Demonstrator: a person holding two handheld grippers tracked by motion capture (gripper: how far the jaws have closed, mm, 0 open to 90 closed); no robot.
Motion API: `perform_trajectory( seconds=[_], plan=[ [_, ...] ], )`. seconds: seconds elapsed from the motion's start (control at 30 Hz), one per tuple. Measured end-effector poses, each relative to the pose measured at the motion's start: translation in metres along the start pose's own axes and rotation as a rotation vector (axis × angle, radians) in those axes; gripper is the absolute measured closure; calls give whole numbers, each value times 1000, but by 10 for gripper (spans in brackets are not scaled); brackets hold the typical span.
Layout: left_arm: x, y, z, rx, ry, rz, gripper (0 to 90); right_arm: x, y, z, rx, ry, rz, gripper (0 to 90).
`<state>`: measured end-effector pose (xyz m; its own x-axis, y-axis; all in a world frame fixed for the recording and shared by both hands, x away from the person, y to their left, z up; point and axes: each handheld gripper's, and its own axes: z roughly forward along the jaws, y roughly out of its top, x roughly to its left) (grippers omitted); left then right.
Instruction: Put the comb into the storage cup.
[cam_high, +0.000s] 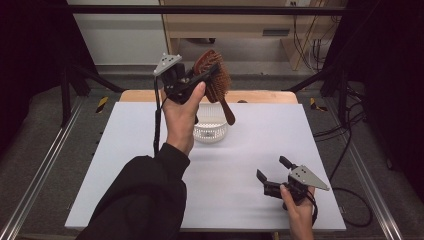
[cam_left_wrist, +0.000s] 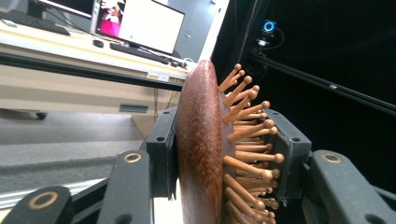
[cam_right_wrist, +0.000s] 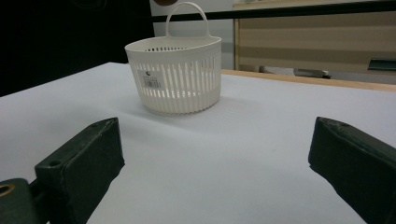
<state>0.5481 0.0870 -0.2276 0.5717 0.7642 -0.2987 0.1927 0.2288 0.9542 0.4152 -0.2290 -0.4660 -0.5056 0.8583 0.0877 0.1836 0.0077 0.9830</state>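
Over the white surface (cam_high: 260, 150), your left tool (cam_high: 192, 80) grips the hairbrush (cam_high: 216, 80), handle hanging toward the basket (cam_high: 210, 129) directly below, right tool (cam_high: 272, 175) open.

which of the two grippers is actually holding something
The left gripper, raised above the white basket, is clamped on the wooden hairbrush. The right gripper sits open and empty, low over the table.

A monitor (cam_left_wrist: 148, 25) and keyboard (cam_left_wrist: 135, 50) sit on a desk (cam_left_wrist: 70, 51).

Lab recording bay, black curtains (cam_high: 30, 60), metal frame rails (cam_high: 35, 175), monitor (cam_left_wrist: 149, 23) and keyboard (cam_left_wrist: 140, 50) on a desk (cam_left_wrist: 70, 51)
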Motion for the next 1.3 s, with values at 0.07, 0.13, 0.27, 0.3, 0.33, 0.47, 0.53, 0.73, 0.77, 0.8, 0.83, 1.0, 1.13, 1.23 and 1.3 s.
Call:
perform_trajectory(
  seconds=[0.07, 0.13, 0.27, 0.3, 0.33, 0.47, 0.53, 0.73, 0.77, 0.8, 0.83, 1.0, 1.13, 1.23, 1.3],
  plan=[
    [2, 3, 4, 0, 17, 11, 515, 0, 0, 0, -1, -1, -3, 36],
    [4, 4, 7, 4, 24, 25, 515, 0, 0, 0, -1, 0, 3, 36],
    [8, 4, 13, 12, 42, 45, 515, -1, 0, 0, -2, 1, 8, 36],
    [10, 4, 13, 14, 45, 44, 515, -1, 0, 0, -2, 2, 9, 35],
    [11, 3, 14, 14, 49, 44, 515, -1, 0, 0, -2, 2, 10, 36],
    [15, 2, 17, 26, 67, 58, 515, -1, -1, 1, -6, 3, 21, 35],
    [16, 2, 18, 22, 74, 62, 515, -1, -1, 1, -7, 2, 21, 35],
    [19, 2, 19, 22, 90, 81, 515, -2, -1, 0, -15, 3, 27, 35],
    [19, 2, 19, 21, 91, 82, 515, -3, -1, 0, -14, 5, 29, 35],
    [20, 1, 19, 21, 93, 80, 515, -2, -1, 0, -15, 5, 32, 35],
    [21, 1, 19, 20, 95, 79, 515, -2, -1, 0, -16, 5, 32, 35],
    [26, -3, 20, 26, 108, 73, 515, -3, -1, 0, -17, 2, 34, 36],
    [30, -9, 23, 23, 123, 74, 515, -3, -1, 0, -16, 0, 35, 37],
    [33, -14, 27, 35, 128, 80, 515, -3, -1, 0, -15, 3, 33, 37],
    [35, -19, 29, 42, 129, 67, 515, -3, -1, 0, -16, 3, 30, 37]
  ],
)
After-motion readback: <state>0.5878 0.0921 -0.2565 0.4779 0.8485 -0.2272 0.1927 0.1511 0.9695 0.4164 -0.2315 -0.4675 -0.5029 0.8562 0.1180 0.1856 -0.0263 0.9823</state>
